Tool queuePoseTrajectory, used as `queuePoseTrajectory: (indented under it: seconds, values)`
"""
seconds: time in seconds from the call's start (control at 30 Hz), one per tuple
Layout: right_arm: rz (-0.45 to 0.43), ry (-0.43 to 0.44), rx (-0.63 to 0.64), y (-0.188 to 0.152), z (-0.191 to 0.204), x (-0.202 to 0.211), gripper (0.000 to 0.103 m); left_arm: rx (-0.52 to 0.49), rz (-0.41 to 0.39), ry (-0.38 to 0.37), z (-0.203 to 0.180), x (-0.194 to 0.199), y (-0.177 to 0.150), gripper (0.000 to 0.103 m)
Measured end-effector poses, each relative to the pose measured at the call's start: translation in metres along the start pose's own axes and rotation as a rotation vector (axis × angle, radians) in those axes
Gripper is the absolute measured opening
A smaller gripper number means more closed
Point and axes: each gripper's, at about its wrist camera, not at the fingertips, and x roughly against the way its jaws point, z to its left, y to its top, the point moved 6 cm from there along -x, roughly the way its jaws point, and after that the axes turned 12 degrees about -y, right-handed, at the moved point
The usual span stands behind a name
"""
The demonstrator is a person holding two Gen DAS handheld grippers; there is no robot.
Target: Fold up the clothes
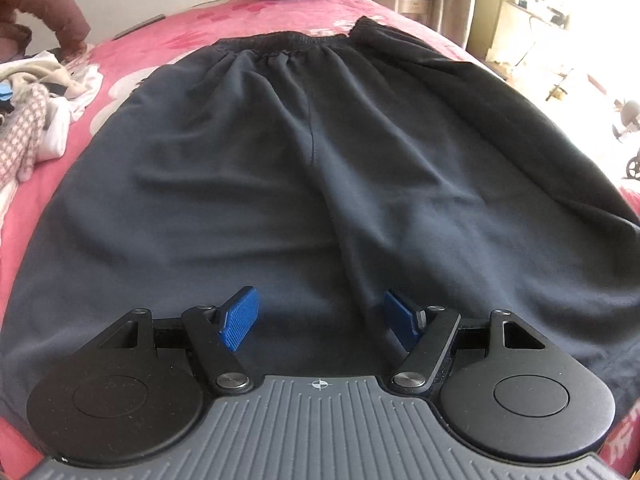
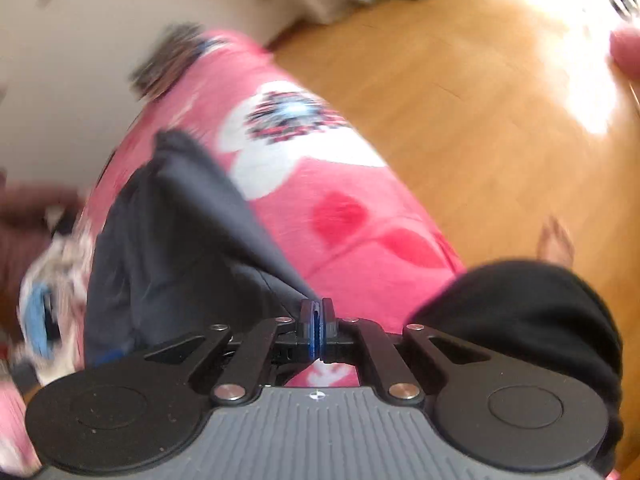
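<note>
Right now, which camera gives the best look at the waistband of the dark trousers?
The left wrist view: the gathered waistband lies sharp and unobstructed across the far end of the trousers. The blurred right wrist view shows only one edge of the dark fabric.

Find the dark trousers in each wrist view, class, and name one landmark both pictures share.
Left wrist view: the dark trousers fill the middle of the picture, spread flat, waistband at the top.
Right wrist view: the dark trousers sit left of centre, running down to the shut right tool, which pinches an edge of them.
Shared landmark: the pink flowered blanket under the trousers.
</note>
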Motion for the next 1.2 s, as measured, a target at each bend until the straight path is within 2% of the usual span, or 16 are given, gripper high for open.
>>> queuePoseTrajectory:
  seconds: [0.1,0.2,0.33,0.47,0.53,0.7,0.8,0.9,0.97,1.0,1.07,1.2]
  values:
    - [0.084,0.009,-0.121,0.004,-0.017,-0.015,0.001,-0.005,-0.001,0.005,0.002,0.001,0.001,0.070]
    - [0.110,-0.014,-0.137,0.010,-0.017,-0.013,0.007,-0.012,-0.004,0.006,0.003,0.003,0.001,0.070]
    - [-0.030,-0.071,-0.001,0.030,0.008,0.008,0.022,-0.024,-0.022,-0.003,0.004,0.002,0.006,0.070]
    - [-0.135,-0.043,0.227,0.061,0.073,0.003,0.028,-0.049,-0.031,-0.004,0.006,-0.003,0.014,0.070]
    - [-0.172,0.003,0.337,0.074,0.118,-0.010,0.031,-0.058,-0.036,-0.002,0.008,-0.005,0.018,0.070]
    - [-0.284,0.039,0.613,0.087,0.237,-0.058,0.042,-0.055,-0.040,-0.012,0.014,-0.010,0.023,0.070]
    - [-0.340,0.018,0.760,0.084,0.287,-0.096,0.048,-0.028,-0.046,-0.032,0.018,-0.012,0.023,0.070]
    - [-0.395,-0.006,0.906,0.080,0.336,-0.133,0.047,-0.008,-0.048,-0.053,0.021,-0.013,0.022,0.070]
    - [-0.399,-0.041,0.963,0.083,0.349,-0.159,0.045,-0.013,-0.047,-0.060,0.021,-0.013,0.022,0.070]
    - [-0.398,-0.062,0.980,0.086,0.352,-0.171,0.044,-0.017,-0.047,-0.062,0.022,-0.013,0.022,0.070]
    - [-0.379,-0.092,0.928,0.104,0.346,-0.188,0.042,-0.023,-0.044,-0.074,0.023,-0.012,0.021,0.070]
    - [-0.336,-0.129,0.680,0.162,0.302,-0.204,0.041,-0.023,-0.035,-0.093,0.029,-0.012,0.020,0.071]
